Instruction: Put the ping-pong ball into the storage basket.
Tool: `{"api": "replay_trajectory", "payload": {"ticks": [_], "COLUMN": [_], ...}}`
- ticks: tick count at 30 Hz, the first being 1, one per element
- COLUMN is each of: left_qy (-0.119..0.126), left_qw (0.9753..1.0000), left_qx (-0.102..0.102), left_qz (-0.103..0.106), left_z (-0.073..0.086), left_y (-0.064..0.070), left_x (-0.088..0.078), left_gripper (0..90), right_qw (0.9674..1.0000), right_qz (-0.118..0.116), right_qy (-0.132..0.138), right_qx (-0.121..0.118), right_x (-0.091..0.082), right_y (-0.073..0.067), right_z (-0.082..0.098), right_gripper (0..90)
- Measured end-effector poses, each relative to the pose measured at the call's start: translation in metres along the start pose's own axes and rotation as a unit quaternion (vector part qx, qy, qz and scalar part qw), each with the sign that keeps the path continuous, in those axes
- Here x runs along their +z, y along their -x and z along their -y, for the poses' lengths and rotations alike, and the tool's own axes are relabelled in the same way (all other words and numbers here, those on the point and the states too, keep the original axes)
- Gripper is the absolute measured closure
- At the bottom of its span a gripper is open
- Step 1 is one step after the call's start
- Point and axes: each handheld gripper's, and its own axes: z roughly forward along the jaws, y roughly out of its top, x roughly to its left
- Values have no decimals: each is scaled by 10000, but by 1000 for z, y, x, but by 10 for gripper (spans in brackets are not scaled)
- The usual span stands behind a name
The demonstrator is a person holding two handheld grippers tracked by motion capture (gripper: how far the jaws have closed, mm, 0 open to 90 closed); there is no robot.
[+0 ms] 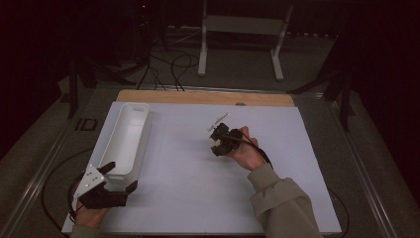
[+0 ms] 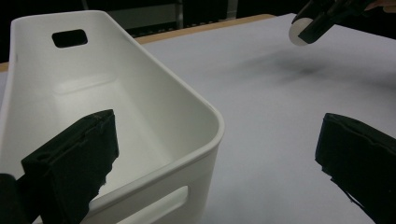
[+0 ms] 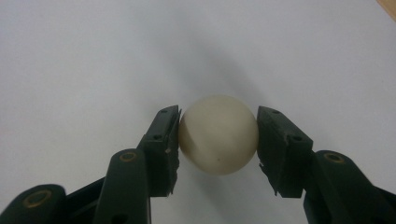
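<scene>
At the near left corner of the tabletop (image 1: 198, 198), the left tool (image 1: 121, 179) rests low with its jaws wide apart, nothing gripped. One jaw reaches over the near end of the bin (image 1: 124, 141), the other stands outside it over the white surface, so the bin's near right corner lies between them without touching either pad. That bin is white, long and narrow, running from near to far along the left side, with a slot handle in each end wall; what shows of its inside is bare.

Farther off, right of the middle, a hand (image 1: 247, 151) holds the right tool (image 1: 218, 130) tilted toward the far left. Its jaws are clamped on a ball (image 3: 218, 134), cream-white and round, one pad pressed to each side. The ball hangs a little above the white surface, well apart from the bin.

Beyond the white sheet a wooden edge (image 1: 208, 97) of the tabletop shows.
</scene>
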Motion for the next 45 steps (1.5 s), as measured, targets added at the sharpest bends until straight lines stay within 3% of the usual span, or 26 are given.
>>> {"api": "replay_trajectory", "payload": {"ticks": [45], "left_qy": [-6], "left_qw": [10000], "left_qx": [3], "left_qz": [0], "left_z": [0], "left_y": [0], "left_x": [0], "left_gripper": [1], "right_qw": [9998], "right_qz": [-66], "right_qy": [95], "right_qx": [-170], "right_x": [-17], "right_y": [-9], "right_z": [-20], "right_gripper": [500]}}
